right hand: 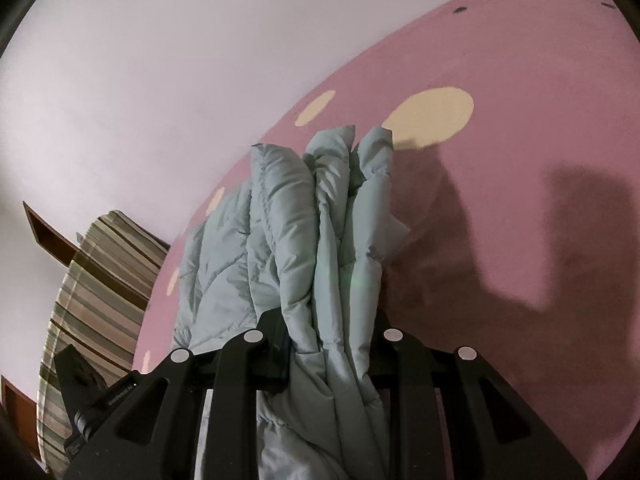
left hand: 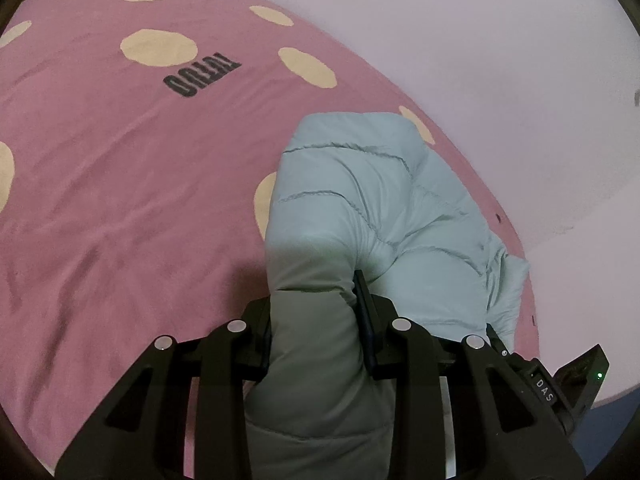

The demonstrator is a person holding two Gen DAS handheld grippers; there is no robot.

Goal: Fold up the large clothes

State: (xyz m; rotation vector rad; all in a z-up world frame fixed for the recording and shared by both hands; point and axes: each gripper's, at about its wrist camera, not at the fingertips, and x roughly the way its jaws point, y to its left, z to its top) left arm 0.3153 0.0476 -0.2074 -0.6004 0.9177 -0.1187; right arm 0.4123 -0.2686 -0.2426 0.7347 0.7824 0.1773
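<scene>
Both my left gripper [left hand: 316,320] and right gripper [right hand: 332,344] clamp the pale-green quilted puffer jacket [left hand: 360,200], bunched lengthwise ahead over the pink dotted bedsheet [left hand: 120,160].

— What sort of place am I steering this rig through?

— A home bedroom, from what I see. A bed [left hand: 100,168] fills both wrist views, spread with a pink sheet [right hand: 520,128] dotted with cream circles. It sits against a plain pale wall [left hand: 480,40], and a striped cushion [right hand: 100,280] lies beside dark wooden furniture [right hand: 40,228].
</scene>
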